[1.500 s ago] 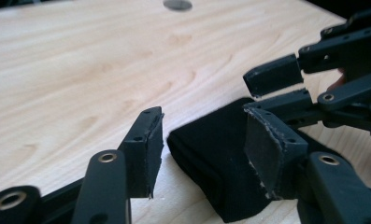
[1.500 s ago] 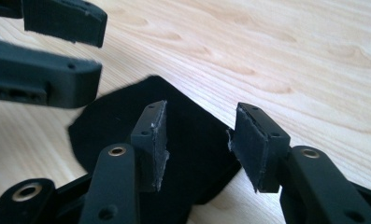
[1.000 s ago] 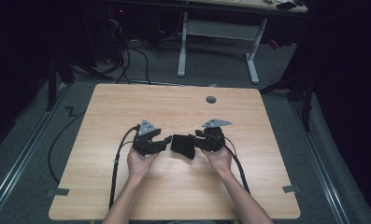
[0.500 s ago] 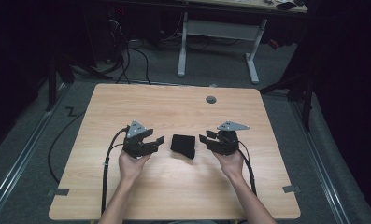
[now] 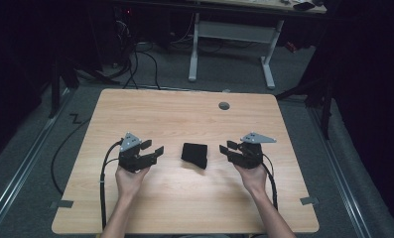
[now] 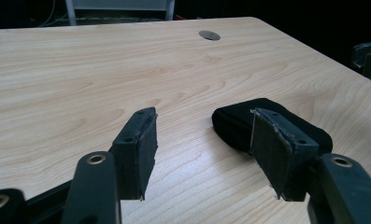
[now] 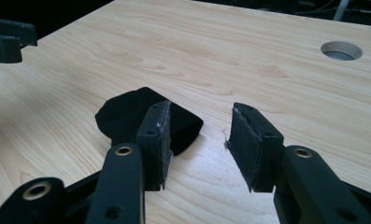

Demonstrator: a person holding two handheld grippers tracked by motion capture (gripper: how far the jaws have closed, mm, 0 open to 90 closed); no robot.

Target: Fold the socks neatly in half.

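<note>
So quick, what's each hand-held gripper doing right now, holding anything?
Left hand-held gripper: open, empty, beside the black cloth.
Right hand-held gripper: open, empty, on the cloth's other side.

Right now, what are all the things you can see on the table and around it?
Folded cloth: one, black, on the middle of the table, between the two grippers, touching neither.
Table: one, light wood, centre of the high view.
Cable hole: one, round, grey, near the table's far edge.
Tape pieces: two, grey, at the near left and near right edges of the table.
Desk frame: one, white legs, on the floor beyond the table.
Loose cables: several, black, on the floor at the far left.
Left gripper: one, black with a grey plate, left of the cloth, jaws open and empty.
Right gripper: one, black with a grey plate, right of the cloth, jaws open and empty.
</note>
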